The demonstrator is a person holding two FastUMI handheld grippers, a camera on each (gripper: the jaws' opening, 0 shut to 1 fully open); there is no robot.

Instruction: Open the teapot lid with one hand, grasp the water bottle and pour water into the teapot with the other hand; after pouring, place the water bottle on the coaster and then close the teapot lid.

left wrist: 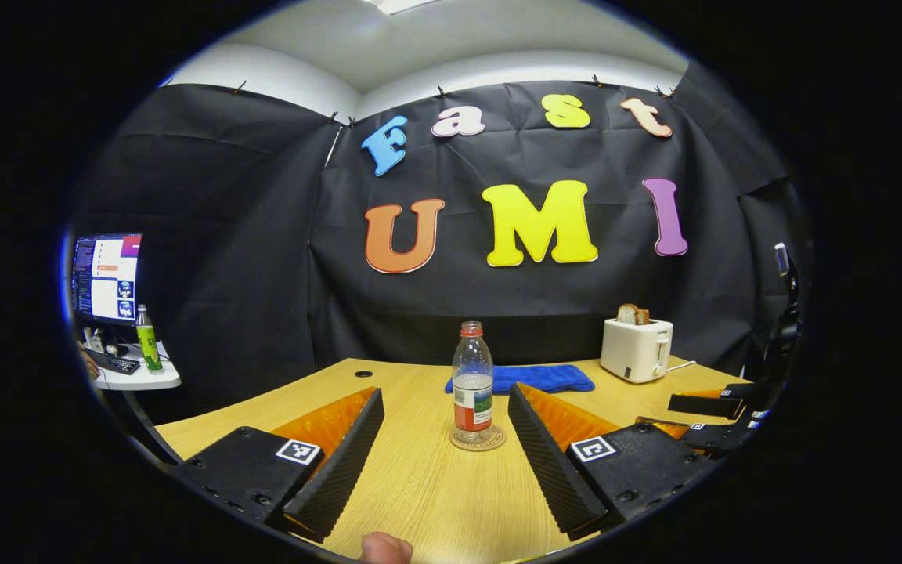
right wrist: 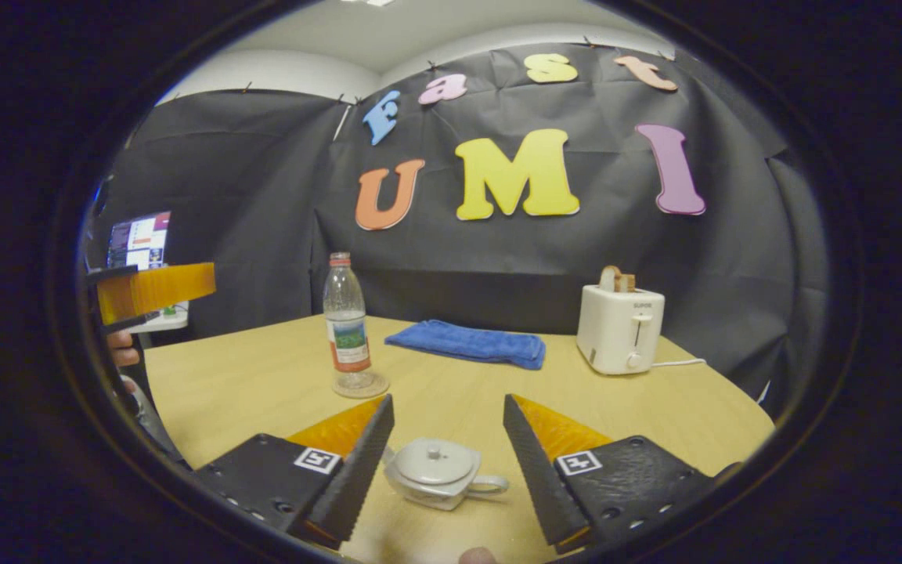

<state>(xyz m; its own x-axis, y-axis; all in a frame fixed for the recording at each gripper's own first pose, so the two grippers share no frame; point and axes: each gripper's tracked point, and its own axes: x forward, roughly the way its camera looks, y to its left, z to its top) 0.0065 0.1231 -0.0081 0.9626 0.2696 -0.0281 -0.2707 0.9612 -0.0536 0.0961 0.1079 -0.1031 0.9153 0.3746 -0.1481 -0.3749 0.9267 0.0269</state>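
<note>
On the counter [right wrist: 459, 392], behind the teapot [right wrist: 437, 472], a white toaster [right wrist: 619, 329] stood to the right with a blue cloth [right wrist: 468, 343] left of it. Farther left, the water bottle [right wrist: 347, 325] stood upright on its coaster [right wrist: 361, 386]. The teapot's lid [right wrist: 433, 460] was on. The right gripper [right wrist: 449, 427] hung above the teapot, jaws spread. The left gripper [left wrist: 446, 415] faced the bottle, jaws spread.

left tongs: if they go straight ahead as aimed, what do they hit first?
Most likely the water bottle standing on its coaster: it sits centred between the open left tongs, with bare table before it. Depth is unclear, so that is a judgement.
</note>
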